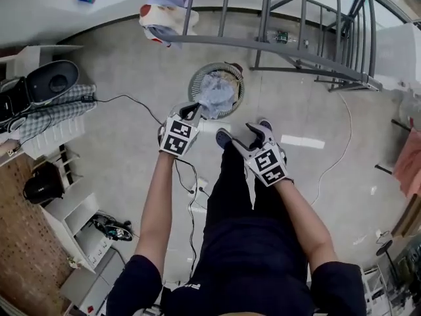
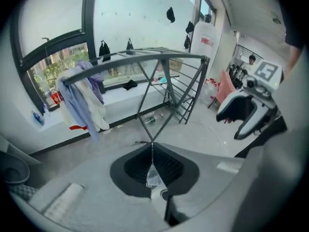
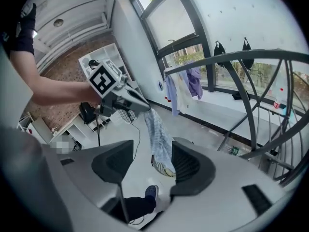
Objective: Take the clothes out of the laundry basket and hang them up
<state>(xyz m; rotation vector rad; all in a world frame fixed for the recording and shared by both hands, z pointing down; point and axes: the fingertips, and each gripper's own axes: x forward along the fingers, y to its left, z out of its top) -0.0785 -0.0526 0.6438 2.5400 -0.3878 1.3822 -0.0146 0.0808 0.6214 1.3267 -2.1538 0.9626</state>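
My left gripper (image 1: 191,112) is shut on a light blue garment (image 1: 216,95), which hangs from it over the round laundry basket (image 1: 197,79) on the floor. In the left gripper view a scrap of this cloth (image 2: 153,176) shows pinched between the closed jaws. To its right my right gripper (image 1: 254,135) stands open and holds nothing. In the right gripper view the garment (image 3: 158,134) dangles from the left gripper (image 3: 138,103) just beyond my open jaws. The grey drying rack (image 1: 299,52) stands behind the basket, with a few clothes (image 1: 166,8) draped over its left end.
White shelves (image 1: 72,209) and a black bag (image 1: 41,186) line the left wall. Cables and a power strip (image 1: 197,187) lie on the floor by my feet. A bottle (image 1: 281,37) lies under the rack. Pink cloth (image 1: 411,160) hangs at the right edge.
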